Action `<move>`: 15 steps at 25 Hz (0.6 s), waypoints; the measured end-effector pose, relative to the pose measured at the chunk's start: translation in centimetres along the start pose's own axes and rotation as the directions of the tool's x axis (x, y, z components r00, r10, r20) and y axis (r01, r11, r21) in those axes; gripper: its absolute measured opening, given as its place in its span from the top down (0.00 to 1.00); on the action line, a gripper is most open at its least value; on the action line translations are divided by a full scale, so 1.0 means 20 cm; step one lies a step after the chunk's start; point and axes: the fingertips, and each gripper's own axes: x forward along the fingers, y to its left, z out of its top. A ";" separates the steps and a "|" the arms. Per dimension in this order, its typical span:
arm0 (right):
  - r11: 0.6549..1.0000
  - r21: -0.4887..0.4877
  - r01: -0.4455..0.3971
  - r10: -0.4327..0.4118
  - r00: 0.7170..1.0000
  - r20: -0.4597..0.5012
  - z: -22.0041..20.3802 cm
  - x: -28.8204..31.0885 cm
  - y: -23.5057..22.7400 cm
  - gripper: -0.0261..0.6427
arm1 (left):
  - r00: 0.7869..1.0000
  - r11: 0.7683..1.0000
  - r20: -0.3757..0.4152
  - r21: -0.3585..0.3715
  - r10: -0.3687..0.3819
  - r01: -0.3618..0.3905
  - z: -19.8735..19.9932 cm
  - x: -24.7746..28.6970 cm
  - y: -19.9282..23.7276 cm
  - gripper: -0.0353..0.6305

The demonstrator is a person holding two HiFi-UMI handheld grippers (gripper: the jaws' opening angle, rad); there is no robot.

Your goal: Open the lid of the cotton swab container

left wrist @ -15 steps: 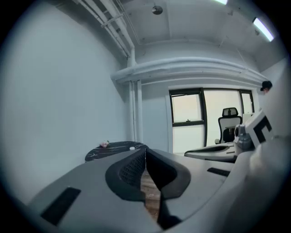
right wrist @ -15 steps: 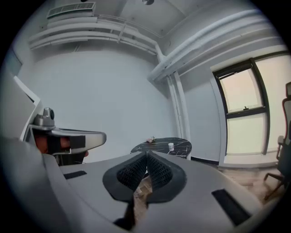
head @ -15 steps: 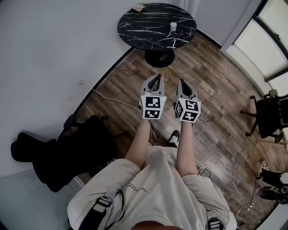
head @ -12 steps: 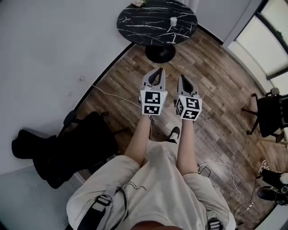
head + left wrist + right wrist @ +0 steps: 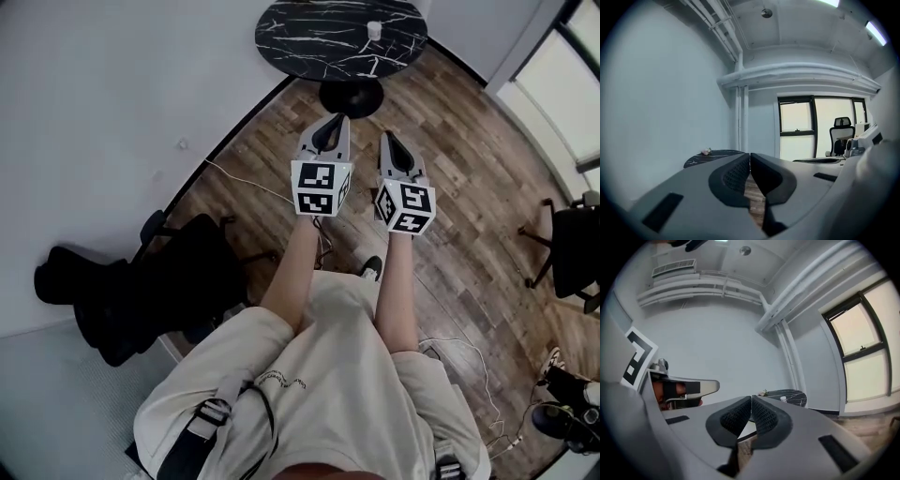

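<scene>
Small container (image 5: 375, 30) sits on round table (image 5: 309, 42), well ahead of left gripper (image 5: 338, 118) and right gripper (image 5: 385, 136), side by side.

The counter (image 5: 309, 42) is showing a glossy black marble-look top with white veins. The floor (image 5: 469, 178) is showing matt brown wood planks. The left tool (image 5: 337, 120) and right tool (image 5: 387, 136) are showing smooth matt grey plastic, with black ribbed pads (image 5: 736, 176). The shirt (image 5: 319, 394) is looking like soft beige cloth.

small white container (image 5: 375, 30), upright, on black table (image 5: 305, 39)
</scene>
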 end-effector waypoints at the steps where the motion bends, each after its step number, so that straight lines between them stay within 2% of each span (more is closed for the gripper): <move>1: 1.000 0.014 -0.026 0.026 1.000 0.011 0.02 -0.01 -0.03 0.91 | 1.000 1.000 0.004 0.000 0.007 -0.007 0.02 0.02 -0.02 0.91; 5: 0.995 0.018 -0.098 0.097 0.994 0.044 0.06 -0.08 -0.16 0.91 | 0.999 0.999 0.023 -0.013 0.043 -0.043 0.04 0.09 -0.10 0.91; 8: 0.990 0.083 -0.117 0.114 0.993 0.031 0.03 -0.17 -0.30 0.91 | 0.998 0.998 0.019 -0.038 0.056 -0.055 -0.01 0.12 -0.20 0.91; 11: 0.985 0.146 -0.091 0.087 0.996 0.033 0.04 -0.20 -0.45 0.91 | 0.999 0.998 0.005 -0.039 0.052 -0.052 -0.02 0.16 -0.26 0.91; 15: 0.982 0.182 -0.050 0.048 0.999 0.018 0.01 -0.21 -0.58 0.91 | 0.999 0.998 -0.012 -0.029 0.048 -0.049 -0.04 0.21 -0.29 0.91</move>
